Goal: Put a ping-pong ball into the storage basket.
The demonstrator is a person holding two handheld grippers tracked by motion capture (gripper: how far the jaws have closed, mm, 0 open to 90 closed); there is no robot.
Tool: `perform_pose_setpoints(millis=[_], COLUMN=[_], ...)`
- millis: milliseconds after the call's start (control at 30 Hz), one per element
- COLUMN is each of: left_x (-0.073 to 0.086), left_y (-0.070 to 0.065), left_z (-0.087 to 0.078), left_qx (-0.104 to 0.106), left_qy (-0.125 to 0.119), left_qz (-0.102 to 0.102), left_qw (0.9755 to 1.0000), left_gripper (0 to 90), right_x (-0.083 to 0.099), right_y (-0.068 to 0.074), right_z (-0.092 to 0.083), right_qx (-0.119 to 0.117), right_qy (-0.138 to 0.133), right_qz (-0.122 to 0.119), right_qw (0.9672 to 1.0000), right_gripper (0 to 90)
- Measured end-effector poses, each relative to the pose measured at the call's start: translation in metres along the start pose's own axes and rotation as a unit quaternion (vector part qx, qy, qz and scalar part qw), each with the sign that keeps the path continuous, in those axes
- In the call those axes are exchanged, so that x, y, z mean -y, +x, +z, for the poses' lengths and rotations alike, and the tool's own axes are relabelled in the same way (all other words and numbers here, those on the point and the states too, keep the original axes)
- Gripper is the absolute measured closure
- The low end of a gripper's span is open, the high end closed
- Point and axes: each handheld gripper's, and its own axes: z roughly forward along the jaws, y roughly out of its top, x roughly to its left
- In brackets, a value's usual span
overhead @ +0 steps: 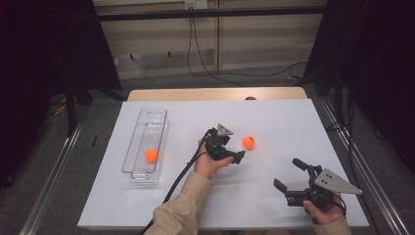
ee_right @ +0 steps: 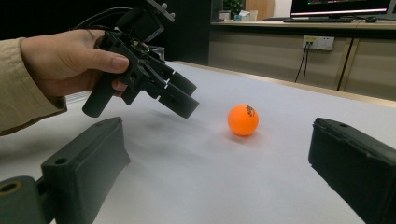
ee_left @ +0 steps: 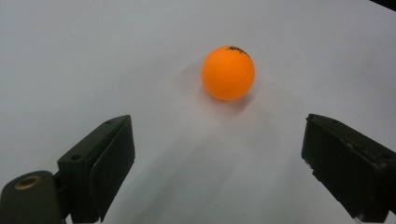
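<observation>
White tabletop, clear tray with one orange ball; both grippers' fingers open.

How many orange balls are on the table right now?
2. One orange ball lies loose on the white table, just ahead of the open left gripper. The other ball sits inside the clear tray.

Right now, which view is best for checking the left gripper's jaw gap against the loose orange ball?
The left gripper view: the left gripper stands open, the loose orange ball ahead of its jaws, untouched. The right gripper view shows that gripper side-on, short of the ball. The high view shows both small, gripper beside ball.
</observation>
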Motion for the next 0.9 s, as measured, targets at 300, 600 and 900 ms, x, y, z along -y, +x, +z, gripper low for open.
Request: perform_pose_setpoints(millis=[300,600,900], left_x=[-0.002,-0.004,-0.005], left_y=[-0.001,-0.003,-0.003], left_z=[0.007,0.011,0.017], left_qx=[0.000,0.000,-0.001], left_qy=[-0.001,-0.002,-0.004], left_qz=[-0.001,-0.003,-0.001], left_qw=[1.0000,1.0000,1.0000], left_gripper=[9.7,9.9,9.9], right_x=[0.000,0.000,0.000], right_y=[0.000,0.000,0.000], right_z=[0.000,0.000,0.000], right_qx=[0.000,0.000,-0.001], right_qy=[0.000,0.000,0.000], right_qz=[0.001,0.001,0.000], right_qw=[1.0000,1.0000,1.0000], right_gripper=[3.8,3.8,3.8])
